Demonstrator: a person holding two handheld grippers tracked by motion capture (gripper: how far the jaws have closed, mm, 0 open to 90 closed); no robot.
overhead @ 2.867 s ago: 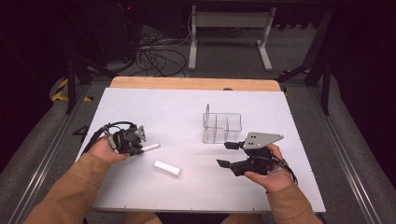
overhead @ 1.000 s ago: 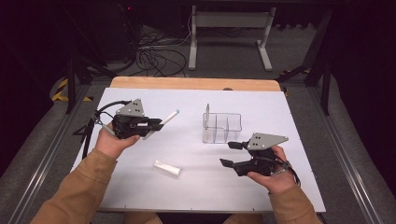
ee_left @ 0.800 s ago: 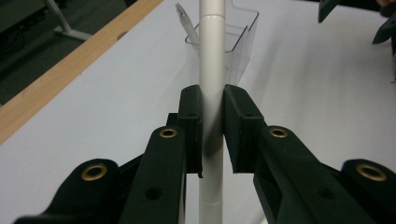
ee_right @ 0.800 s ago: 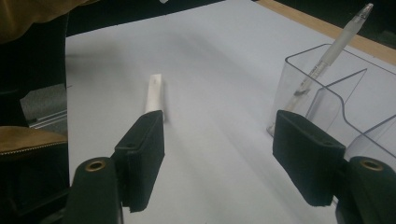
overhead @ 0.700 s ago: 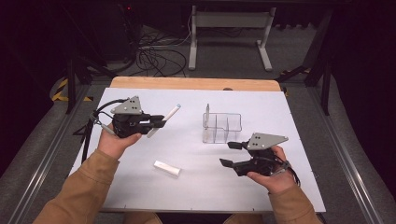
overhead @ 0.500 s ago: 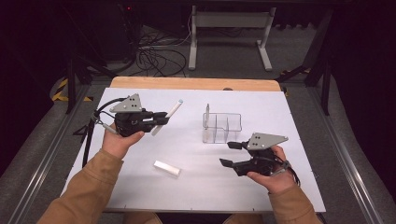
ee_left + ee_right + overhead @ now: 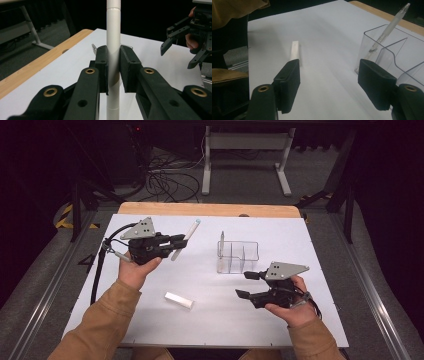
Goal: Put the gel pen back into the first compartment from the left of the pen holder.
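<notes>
In the high view, the left gripper [image 7: 176, 243] clamps a white marker [image 7: 184, 239] above the table's [image 7: 210, 315] far left part; its long axis slants, tip pointing far and right, toward the clear plastic organizer [image 7: 239, 257]. A white cap [image 7: 179, 300] lies near the front. The right gripper [image 7: 246, 284] hovers with jaws wide, nothing between them.

In the left gripper view, the pads press the marker's [image 7: 113, 50] barrel, which stands upright. No writing can be read on it.

In the right gripper view, a clear pen [image 7: 387, 30] leans in the organizer [image 7: 387, 52]; the cap [image 7: 294, 50] lies lengthwise, left.
</notes>
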